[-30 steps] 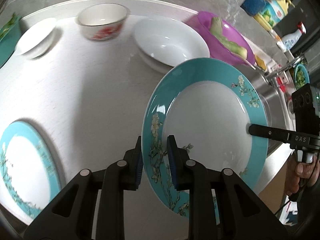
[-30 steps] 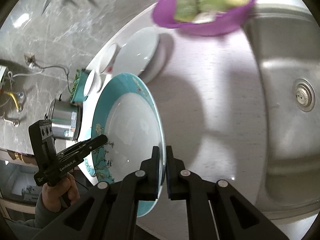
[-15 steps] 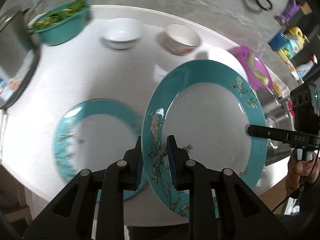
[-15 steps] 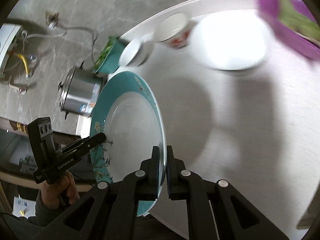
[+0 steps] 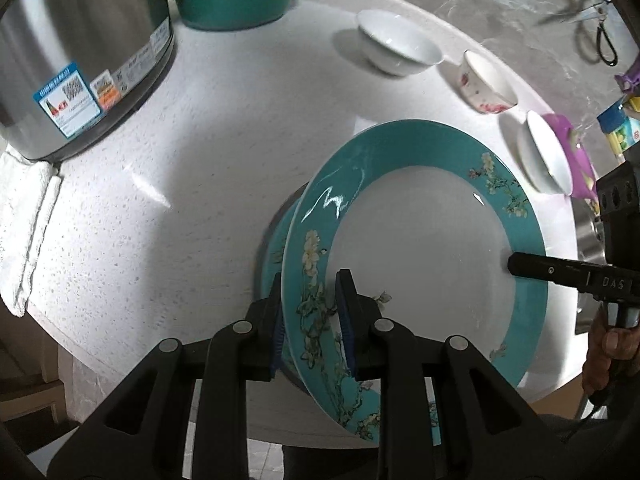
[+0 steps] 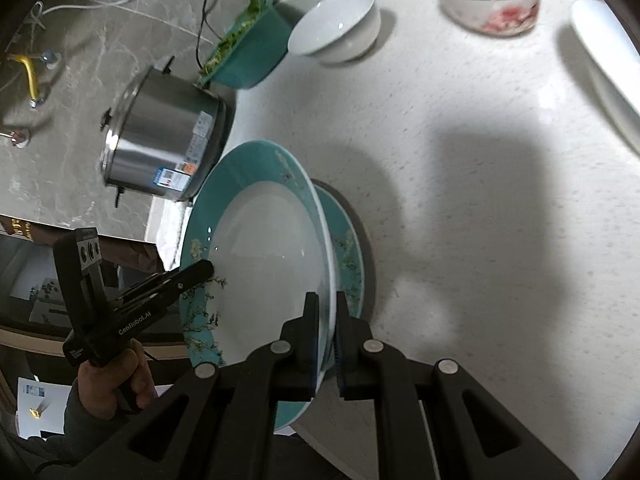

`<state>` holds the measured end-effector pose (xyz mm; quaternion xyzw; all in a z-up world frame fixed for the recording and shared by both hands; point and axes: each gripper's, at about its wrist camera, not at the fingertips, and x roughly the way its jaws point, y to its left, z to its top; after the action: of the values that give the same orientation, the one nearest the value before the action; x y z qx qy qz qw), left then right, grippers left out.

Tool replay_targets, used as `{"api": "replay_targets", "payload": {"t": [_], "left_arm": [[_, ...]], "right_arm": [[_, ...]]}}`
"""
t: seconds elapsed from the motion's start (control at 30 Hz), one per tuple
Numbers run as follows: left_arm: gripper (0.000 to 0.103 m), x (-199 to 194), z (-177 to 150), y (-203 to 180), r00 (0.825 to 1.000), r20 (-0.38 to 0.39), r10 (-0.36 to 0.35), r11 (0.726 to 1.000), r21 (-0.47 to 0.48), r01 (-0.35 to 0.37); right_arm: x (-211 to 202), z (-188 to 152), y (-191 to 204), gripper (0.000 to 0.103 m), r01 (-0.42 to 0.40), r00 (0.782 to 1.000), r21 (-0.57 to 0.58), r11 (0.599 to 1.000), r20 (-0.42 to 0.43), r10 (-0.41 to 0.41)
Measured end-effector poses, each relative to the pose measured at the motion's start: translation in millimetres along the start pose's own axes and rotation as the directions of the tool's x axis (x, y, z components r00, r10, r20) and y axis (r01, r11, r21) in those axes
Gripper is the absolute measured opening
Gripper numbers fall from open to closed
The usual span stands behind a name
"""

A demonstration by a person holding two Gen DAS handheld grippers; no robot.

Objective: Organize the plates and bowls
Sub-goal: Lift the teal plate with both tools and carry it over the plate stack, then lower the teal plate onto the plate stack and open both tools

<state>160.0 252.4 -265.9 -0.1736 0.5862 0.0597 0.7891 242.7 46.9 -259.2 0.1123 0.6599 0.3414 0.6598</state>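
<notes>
Tongs-held teal plate (image 5: pixel 420 240) mostly hides second plate (image 6: pixel 348 256).

Plate (image 5: pixel 420 240) white, teal floral rim; bowl (image 6: pixel 486 0) white, red flowers; pot (image 5: pixel 60 60) silver.

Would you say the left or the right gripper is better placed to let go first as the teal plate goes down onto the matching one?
Probably left: the left gripper clamps the held plate directly above the lower plate.
</notes>
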Motion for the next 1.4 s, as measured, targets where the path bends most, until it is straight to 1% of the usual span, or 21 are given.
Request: {"api": "replay_targets", "payload": {"t": [0.2, 0.33, 0.47, 0.63, 0.77, 0.87, 0.93, 1.1, 1.17, 1.2, 1.23, 1.27, 1.33, 1.4], "left_arm": [[0.022, 11.9, -3.7, 14.6, 1.0, -0.022, 0.011, 1.0, 0.03, -0.01], [0.022, 17.8, -4.5, 17.9, 0.999, -0.037, 0.008, 0.999, 0.041, -0.006], [0.022, 22.0, -7.3, 19.1, 0.999, -0.035, 0.016, 0.998, 0.066, -0.014], [0.022, 31.2, -5.8, 15.1, 0.999, -0.028, 0.037, 0.994, 0.102, -0.034], [0.023, 35.2, -3.9, 9.8, 0.999, -0.023, 0.041, 0.992, 0.123, -0.038], [0.024, 35.7, -4.1, 9.3, 0.999, -0.023, 0.04, 0.99, 0.133, -0.037], [0.027, 35.1, -5.7, 8.2, 0.999, -0.018, 0.05, 0.988, 0.146, -0.046], [0.033, 37.6, -7.8, 4.5, 0.998, 0.001, 0.058, 0.984, 0.168, -0.057], [0.043, 39.1, -8.6, 4.6, 0.999, 0.002, 0.05, 0.985, 0.166, -0.049], [0.049, 40.4, -9.0, 4.4, 0.999, 0.003, 0.045, 0.985, 0.167, -0.045], [0.053, 41.2, -9.5, 4.3, 0.999, 0.006, 0.043, 0.985, 0.167, -0.044], [0.054, 41.5, -9.7, 4.9, 0.999, 0.008, 0.042, 0.985, 0.166, -0.043], [0.063, 41.2, -9.4, 6.7, 0.999, 0.016, 0.038, 0.986, 0.161, -0.04], [0.065, 40.3, -8.5, 9.0, 0.999, 0.022, 0.037, 0.986, 0.161, -0.04]], "right_arm": [[20.8, 2.2, -0.9, 0.01, 0.035, 0.999, 0.023, 0.999, -0.018, -0.035], [27.8, -1.2, -1.1, 0.01, 0.063, 0.998, 0.023, 0.998, -0.023, -0.063], [34.0, -3.3, 1.4, 0.01, 0.096, 0.995, 0.018, 0.995, -0.022, -0.096], [35.7, -3.4, 9.9, 0.011, 0.147, 0.989, -0.032, 0.989, -0.001, -0.147], [35.2, -4.9, 16.3, 0.012, 0.187, 0.982, -0.071, 0.98, 0.016, -0.186], [35.4, -7.4, 24.4, 0.014, 0.23, 0.973, -0.111, 0.967, 0.026, -0.228], [37.1, -8.9, 30.0, 0.018, 0.255, 0.967, -0.124, 0.959, 0.033, -0.252], [39.9, -15.2, 43.0, 0.023, 0.332, 0.943, -0.181, 0.926, 0.072, -0.324], [42.4, -16.8, 47.7, 0.025, 0.356, 0.934, -0.191, 0.915, 0.087, -0.346], [42.8, -16.9, 49.0, 0.028, 0.361, 0.932, -0.191, 0.913, 0.091, -0.35], [43.3, -17.3, 50.6, 0.032, 0.362, 0.932, -0.188, 0.913, 0.095, -0.35], [43.8, -18.1, 52.2, 0.034, 0.365, 0.931, -0.186, 0.912, 0.102, -0.351], [44.7, -19.8, 55.7, 0.04, 0.374, 0.927, -0.184, 0.909, 0.112, -0.358], [46.8, -21.0, 59.7, 0.047, 0.38, 0.924, -0.189, 0.906, 0.119, -0.363]]}}
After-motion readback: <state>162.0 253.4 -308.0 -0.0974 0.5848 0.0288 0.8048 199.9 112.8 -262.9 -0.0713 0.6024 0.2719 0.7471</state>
